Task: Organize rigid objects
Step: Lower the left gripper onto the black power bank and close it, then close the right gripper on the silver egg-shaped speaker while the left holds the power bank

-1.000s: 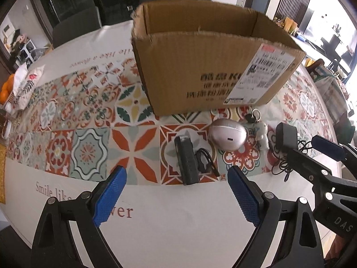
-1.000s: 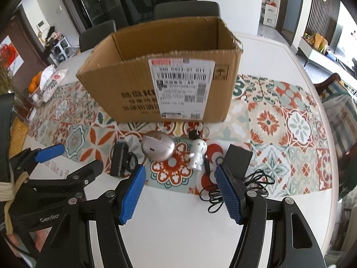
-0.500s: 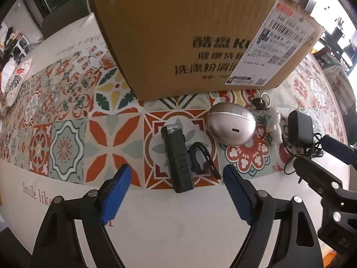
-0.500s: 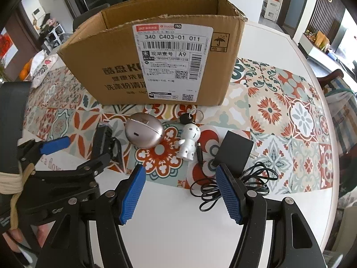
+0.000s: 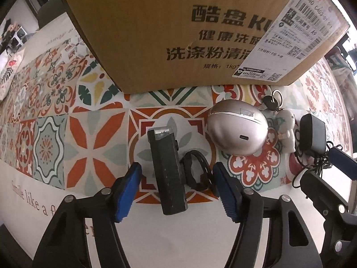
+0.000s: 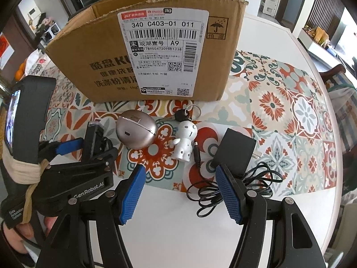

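Bright daylight, strong fisheye edge distortion

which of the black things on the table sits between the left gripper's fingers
The long black bike light, lying between the open left gripper. The black power adapter lies farther right, by the right gripper.

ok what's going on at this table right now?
A person is tidying small items lying in front of a cardboard box. The left gripper is open, its fingers on either side of a black bike light, not closed on it. The right gripper is open too, near the black charger and its tangled cable. A silver case, a white figurine and a key lie untouched.
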`<state>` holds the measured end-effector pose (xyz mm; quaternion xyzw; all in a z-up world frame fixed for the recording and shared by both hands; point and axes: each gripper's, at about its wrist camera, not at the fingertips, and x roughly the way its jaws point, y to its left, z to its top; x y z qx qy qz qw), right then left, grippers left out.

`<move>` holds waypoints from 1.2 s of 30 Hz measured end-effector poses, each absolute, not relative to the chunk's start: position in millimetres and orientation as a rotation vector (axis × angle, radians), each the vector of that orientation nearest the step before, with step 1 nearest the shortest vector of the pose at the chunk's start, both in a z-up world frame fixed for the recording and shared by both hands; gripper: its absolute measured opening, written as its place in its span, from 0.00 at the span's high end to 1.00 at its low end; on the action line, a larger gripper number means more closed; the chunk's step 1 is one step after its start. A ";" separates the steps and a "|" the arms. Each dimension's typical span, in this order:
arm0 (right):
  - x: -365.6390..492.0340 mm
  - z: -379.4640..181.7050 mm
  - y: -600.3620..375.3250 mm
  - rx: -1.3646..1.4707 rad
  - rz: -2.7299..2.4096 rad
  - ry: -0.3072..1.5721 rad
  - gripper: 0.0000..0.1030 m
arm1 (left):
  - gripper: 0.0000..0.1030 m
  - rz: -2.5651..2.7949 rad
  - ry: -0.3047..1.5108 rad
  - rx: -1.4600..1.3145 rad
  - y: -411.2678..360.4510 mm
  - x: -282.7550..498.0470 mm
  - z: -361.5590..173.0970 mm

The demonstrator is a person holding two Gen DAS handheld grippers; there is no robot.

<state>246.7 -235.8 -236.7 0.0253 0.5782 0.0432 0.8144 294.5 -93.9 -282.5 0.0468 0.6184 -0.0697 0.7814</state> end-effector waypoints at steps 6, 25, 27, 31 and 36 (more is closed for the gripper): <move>248.4 -239.1 -234.1 0.056 0.098 1.236 0.37 | 0.52 -0.167 1.312 0.080 -95.2 293.2 -283.0; 253.6 -237.0 -209.5 0.063 0.199 1.194 0.37 | 0.65 -0.229 1.233 -0.004 -35.9 265.1 -259.9; 255.9 -237.6 -206.3 0.067 0.214 1.188 0.37 | 0.65 -0.222 1.224 -0.016 -29.2 259.7 -251.4; 264.7 -241.8 -197.2 0.063 0.241 1.178 0.37 | 0.65 -0.205 1.202 -0.017 -13.3 261.1 -245.8; 278.6 -250.6 -181.1 0.023 0.265 1.173 0.37 | 0.65 -0.184 1.195 -0.016 1.0 268.6 -243.0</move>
